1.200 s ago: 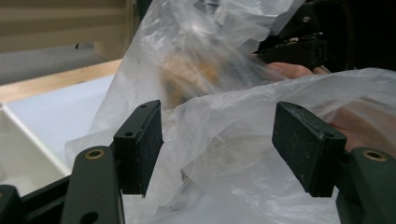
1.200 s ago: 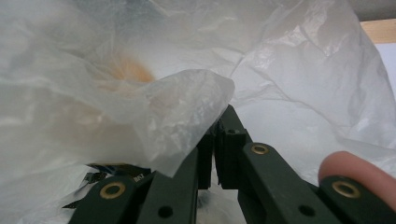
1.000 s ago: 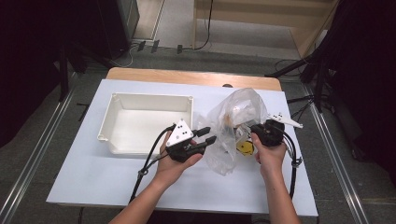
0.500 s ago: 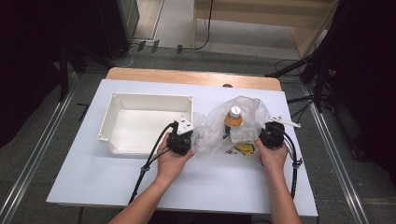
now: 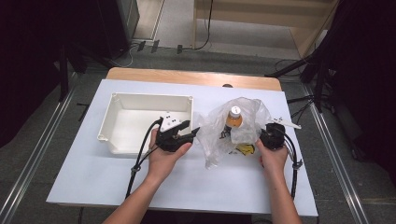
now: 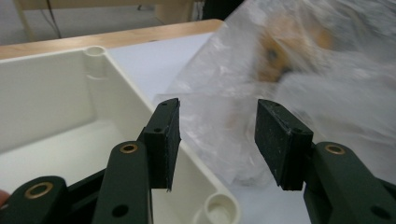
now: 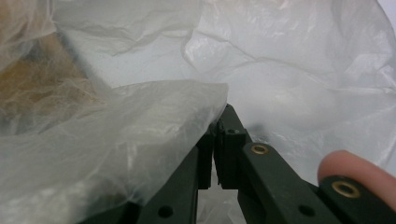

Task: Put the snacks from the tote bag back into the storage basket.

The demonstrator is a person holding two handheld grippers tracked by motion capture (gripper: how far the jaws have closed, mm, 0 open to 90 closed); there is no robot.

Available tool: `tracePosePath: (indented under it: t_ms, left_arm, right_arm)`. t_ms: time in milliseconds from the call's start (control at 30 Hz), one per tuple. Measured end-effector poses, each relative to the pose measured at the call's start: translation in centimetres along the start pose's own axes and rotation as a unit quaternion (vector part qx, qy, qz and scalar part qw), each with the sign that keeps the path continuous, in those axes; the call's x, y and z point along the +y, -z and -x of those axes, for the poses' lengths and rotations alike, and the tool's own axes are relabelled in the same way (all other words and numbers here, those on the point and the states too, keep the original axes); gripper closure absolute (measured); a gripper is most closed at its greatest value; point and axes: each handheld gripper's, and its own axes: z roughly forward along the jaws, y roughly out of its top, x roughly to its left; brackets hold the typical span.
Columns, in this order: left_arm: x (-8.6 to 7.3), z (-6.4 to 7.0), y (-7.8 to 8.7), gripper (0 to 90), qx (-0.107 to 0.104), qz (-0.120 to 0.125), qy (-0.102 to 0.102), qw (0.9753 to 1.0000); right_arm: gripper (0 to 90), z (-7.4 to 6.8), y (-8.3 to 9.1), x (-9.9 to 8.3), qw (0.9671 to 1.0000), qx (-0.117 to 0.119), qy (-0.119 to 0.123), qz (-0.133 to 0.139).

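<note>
I take the white bin (image 5: 122, 103) as my landmark. The clear plastic bag (image 5: 219, 135) lies just beside the bin's right wall on the white table (image 5: 93, 186), and my right gripper (image 5: 267, 135) sits at the bag's far side, well away from the bin. In the right gripper view its jaws are pressed together with a fold of the bag's film (image 7: 154, 107) pinched between them, so it has hold of the bag.

My left gripper (image 5: 187, 131) is at the bin's near right corner, its jaws pointing at the bag. In the left gripper view the two black pads (image 6: 163, 135) stand well apart with nothing between them; the bin's corner (image 6: 219, 212) lies under them and the bag (image 6: 299, 60) is just ahead, not gripped.

Inside the bag an orange bottle (image 5: 234, 117) with a white cap stands upright, with the bag's mouth open around its top, and something yellow (image 5: 244, 149) lies low in the bag, on the side away from the bin.

Compared with half a second ago, my left gripper has moved off the bag's edge towards the bin and turned so that its jaws show spread. The bag has slumped a little to the side away from the bin, and the bottle with it. My right gripper has barely shifted.
</note>
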Motion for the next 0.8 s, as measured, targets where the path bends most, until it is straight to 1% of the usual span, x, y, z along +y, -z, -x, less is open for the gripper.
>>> tracePosePath:
  t_ms: [33,67,133,200,267,300,333,367,400,433,467,500,533,600,633,667,700,733,767,800]
  left_arm:
    - [0.1,-0.2,0.2,51.8,0.002,0.002,0.001,1.0000]
    - [0.2,-0.4,0.4,54.3,0.004,0.009,0.002,1.0000]
    - [0.3,-0.5,0.6,55.9,0.001,0.012,0.005,0.9999]
    - [0.5,-0.4,0.9,59.2,-0.011,0.020,0.014,0.9996]
    - [1.0,0.1,1.4,57.7,-0.033,0.036,0.021,0.9986]
    - [1.0,0.1,1.4,55.6,-0.033,0.036,0.021,0.9986]
    - [1.2,0.6,1.6,55.6,-0.042,0.044,0.021,0.9979]
    - [1.7,1.2,1.9,50.8,-0.055,0.054,0.019,0.9968]
    - [2.0,1.5,2.0,49.5,-0.063,0.058,0.018,0.9962]
    - [2.0,1.5,2.0,47.7,-0.063,0.058,0.018,0.9962]
    - [2.4,1.9,2.2,44.8,-0.068,0.062,0.017,0.9956]
    - [2.4,1.9,2.2,42.9,-0.068,0.062,0.017,0.9956]
    - [2.7,2.2,2.2,42.9,-0.072,0.064,0.017,0.9952]
    - [3.1,2.7,2.3,38.6,-0.079,0.070,0.012,0.9943]
    - [3.2,2.9,2.4,35.7,-0.083,0.072,0.011,0.9938]
    - [3.3,3.3,2.4,29.8,-0.095,0.072,0.007,0.9928]
    - [3.3,3.3,2.4,26.2,-0.095,0.072,0.007,0.9928]
    - [3.1,4.0,2.3,23.1,-0.103,0.068,-0.007,0.9923]
    - [3.1,4.0,2.3,20.2,-0.103,0.068,-0.007,0.9923]
    - [2.6,4.9,1.5,16.6,-0.102,0.044,-0.032,0.9933]
  right_arm:
    - [88.5,-0.1,0.0,0.0,1.0000,-0.001,0.001,0.000]
    - [88.5,-0.1,0.0,0.0,1.0000,-0.001,0.005,0.002]
    - [88.5,-0.1,0.0,0.0,1.0000,-0.003,0.005,0.002]
    - [88.5,-0.1,0.0,0.0,1.0000,-0.003,0.005,0.003]
    - [88.5,-0.2,0.0,-0.1,1.0000,-0.001,0.002,0.003]
    - [88.5,-0.2,0.0,-0.1,1.0000,-0.001,0.002,0.003]
    - [88.5,-0.2,0.0,-0.1,1.0000,-0.003,0.005,0.002]
    - [88.5,-0.2,-0.1,-0.1,1.0000,-0.004,0.007,0.001]
    - [88.5,-0.2,-0.1,-0.2,1.0000,-0.004,0.007,0.001]
    - [88.5,-0.2,-0.1,-0.2,1.0000,-0.004,0.007,0.001]
    - [88.5,-0.3,-0.1,-0.2,0.9999,-0.005,0.011,0.000]
    - [88.5,-0.3,-0.1,-0.2,0.9999,-0.005,0.011,0.000]
    - [88.5,-0.3,-0.1,-0.2,0.9999,-0.005,0.010,-0.001]
    - [88.5,-0.3,-0.1,-0.3,0.9999,-0.006,0.013,0.000]
    - [88.5,-0.3,-0.2,-0.3,0.9999,-0.007,0.013,0.000]
    - [88.5,-0.3,-0.2,-0.4,0.9999,-0.007,0.015,-0.002]
    - [88.5,-0.3,-0.2,-0.4,0.9999,-0.007,0.015,-0.002]
    - [88.5,-0.3,-0.3,-0.4,0.9998,-0.008,0.015,-0.002]
    - [88.5,-0.3,-0.3,-0.4,0.9998,-0.008,0.015,-0.002]
    - [88.5,-0.3,-0.3,-0.5,0.9999,-0.007,0.014,-0.003]
